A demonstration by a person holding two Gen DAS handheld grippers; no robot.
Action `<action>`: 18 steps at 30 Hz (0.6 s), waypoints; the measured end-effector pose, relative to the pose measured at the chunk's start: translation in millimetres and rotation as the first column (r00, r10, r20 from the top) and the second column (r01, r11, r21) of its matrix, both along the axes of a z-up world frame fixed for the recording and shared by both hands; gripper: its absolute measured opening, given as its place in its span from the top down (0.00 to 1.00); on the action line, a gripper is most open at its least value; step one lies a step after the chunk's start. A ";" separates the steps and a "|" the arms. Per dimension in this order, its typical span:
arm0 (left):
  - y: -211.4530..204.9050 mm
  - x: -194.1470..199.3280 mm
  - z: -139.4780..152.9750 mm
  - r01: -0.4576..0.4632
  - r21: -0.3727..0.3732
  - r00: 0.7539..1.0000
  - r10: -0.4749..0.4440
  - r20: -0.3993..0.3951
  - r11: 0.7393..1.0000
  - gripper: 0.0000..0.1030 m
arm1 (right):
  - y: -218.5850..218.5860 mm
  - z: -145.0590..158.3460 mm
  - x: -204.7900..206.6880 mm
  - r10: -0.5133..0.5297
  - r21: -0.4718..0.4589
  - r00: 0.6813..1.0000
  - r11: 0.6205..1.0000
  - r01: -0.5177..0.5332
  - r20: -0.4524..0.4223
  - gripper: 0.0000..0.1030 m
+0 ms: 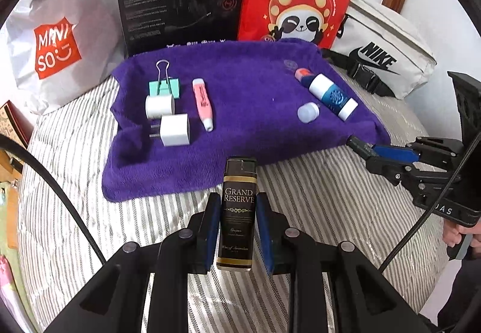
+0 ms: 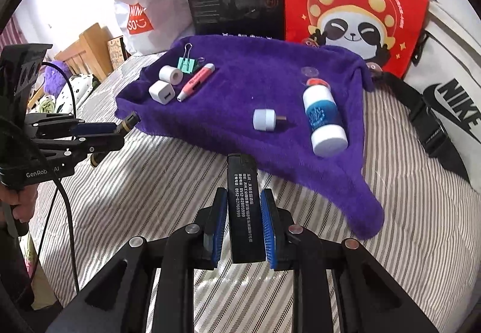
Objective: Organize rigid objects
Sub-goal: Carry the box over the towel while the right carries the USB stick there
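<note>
With your left gripper (image 1: 237, 230) clamped on the gold-labelled lighter (image 1: 238, 206) and your right gripper (image 2: 242, 227) clamped on the black lighter (image 2: 245, 209), both above the striped bed (image 1: 330, 206), lay each flat near the purple towel's (image 1: 240, 92) front edge.

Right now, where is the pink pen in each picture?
Left wrist view: the pink pen lies left of middle on the purple towel, right of two white plugs.
Right wrist view: pink pen upper left, beside the green clip.
Shared landmark: the purple towel.
</note>
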State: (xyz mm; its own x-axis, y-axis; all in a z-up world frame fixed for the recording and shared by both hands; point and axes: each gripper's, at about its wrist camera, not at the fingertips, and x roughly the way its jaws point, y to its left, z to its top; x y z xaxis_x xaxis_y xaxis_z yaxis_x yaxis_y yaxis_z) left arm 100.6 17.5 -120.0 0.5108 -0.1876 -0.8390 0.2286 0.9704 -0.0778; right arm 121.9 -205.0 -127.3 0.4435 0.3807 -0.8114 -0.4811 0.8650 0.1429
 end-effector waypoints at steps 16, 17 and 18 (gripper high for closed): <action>5.6 36.4 14.9 -0.013 -0.044 1.000 0.014 0.020 0.999 0.78 | 5.6 24.9 39.2 -0.026 0.031 0.999 0.999 0.025 0.035 0.78; 5.5 38.9 14.7 -0.012 -0.046 1.000 0.013 0.019 0.999 0.78 | 5.4 25.5 42.0 -0.030 0.034 0.999 0.999 0.029 0.034 0.78; 5.8 41.1 14.4 -0.012 -0.046 1.000 0.012 0.018 0.999 0.78 | 5.3 25.7 44.1 -0.033 0.034 0.999 0.999 0.032 0.033 0.78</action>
State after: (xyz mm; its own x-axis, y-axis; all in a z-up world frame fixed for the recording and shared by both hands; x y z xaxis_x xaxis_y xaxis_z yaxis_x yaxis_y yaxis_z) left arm 141.7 23.3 -105.6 0.5286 -0.2197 -0.8199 0.2188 0.9686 -0.1185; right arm 166.1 -199.7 -101.6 0.4826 0.3928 -0.7828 -0.4580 0.8750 0.1567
